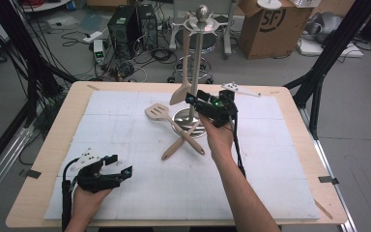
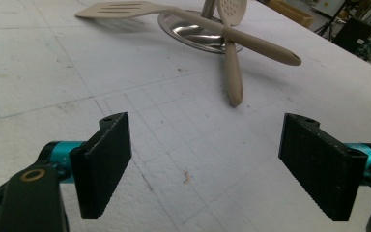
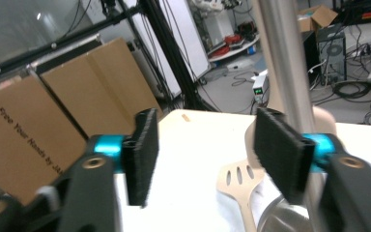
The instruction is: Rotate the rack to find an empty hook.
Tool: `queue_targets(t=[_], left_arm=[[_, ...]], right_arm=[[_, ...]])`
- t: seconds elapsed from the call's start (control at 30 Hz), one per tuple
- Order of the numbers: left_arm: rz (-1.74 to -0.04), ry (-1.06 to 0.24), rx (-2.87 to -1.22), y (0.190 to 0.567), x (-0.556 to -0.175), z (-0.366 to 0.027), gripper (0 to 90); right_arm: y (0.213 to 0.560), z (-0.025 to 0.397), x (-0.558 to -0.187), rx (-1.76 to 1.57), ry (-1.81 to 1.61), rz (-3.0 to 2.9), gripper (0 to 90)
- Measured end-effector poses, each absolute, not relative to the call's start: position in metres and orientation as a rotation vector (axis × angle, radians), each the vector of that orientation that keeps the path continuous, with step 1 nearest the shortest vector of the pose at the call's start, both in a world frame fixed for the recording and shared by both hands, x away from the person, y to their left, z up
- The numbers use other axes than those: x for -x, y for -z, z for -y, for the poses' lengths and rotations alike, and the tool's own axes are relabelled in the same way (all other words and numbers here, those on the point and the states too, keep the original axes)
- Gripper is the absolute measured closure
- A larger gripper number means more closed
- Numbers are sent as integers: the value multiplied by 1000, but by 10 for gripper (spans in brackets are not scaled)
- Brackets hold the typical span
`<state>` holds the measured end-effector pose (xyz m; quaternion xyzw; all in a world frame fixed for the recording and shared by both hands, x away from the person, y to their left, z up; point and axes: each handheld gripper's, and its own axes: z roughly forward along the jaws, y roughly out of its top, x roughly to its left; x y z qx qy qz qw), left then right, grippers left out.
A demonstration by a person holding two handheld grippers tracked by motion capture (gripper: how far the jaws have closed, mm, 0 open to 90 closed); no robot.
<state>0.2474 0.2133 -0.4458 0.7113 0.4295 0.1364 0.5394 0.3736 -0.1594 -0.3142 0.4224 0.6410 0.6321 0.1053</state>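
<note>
At a white foam-covered table (image 1: 125,193), a person works a hand-held gripper in each hand beside a metal utensil stand (image 1: 196,67); the right gripper (image 1: 207,104) is raised next to the stand's pole, its jaws parted to a moderate gap with nothing between them, as the right gripper view shows; in that view the stand's pole (image 3: 282,58) rises just behind the jaw at the picture's right, and whether it touches is not clear; a beige utensil (image 1: 183,77) hangs from the stand's top ring, its broad end close to the right gripper.

On the foam in front of the stand's round base (image 1: 189,123) lie two more beige utensils, crossed over each other: a slotted spatula (image 1: 171,123) with its blade toward the left, and a perforated spoon (image 2: 232,53) whose head rests at the base and whose handle points toward the person; the left gripper view shows the spatula's handle lying over the spoon's handle.

The left gripper (image 1: 118,166) rests low near the table's near-left corner, well apart from the utensils; its jaws stand wide open and hold nothing; bare foam lies between them.
</note>
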Motion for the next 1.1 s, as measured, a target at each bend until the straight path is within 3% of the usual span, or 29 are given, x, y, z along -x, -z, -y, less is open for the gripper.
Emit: queue_targets(t=[0.53, 1.1], left_arm=[[-1020, -325, -1693, 446, -247, -213, 197], [-1018, -321, -1695, 446, -248, -213, 197]], right_arm=[[334, 159, -376, -1265, -1821, -1972, 270], [350, 161, -378, -1319, -1790, -2006, 250]])
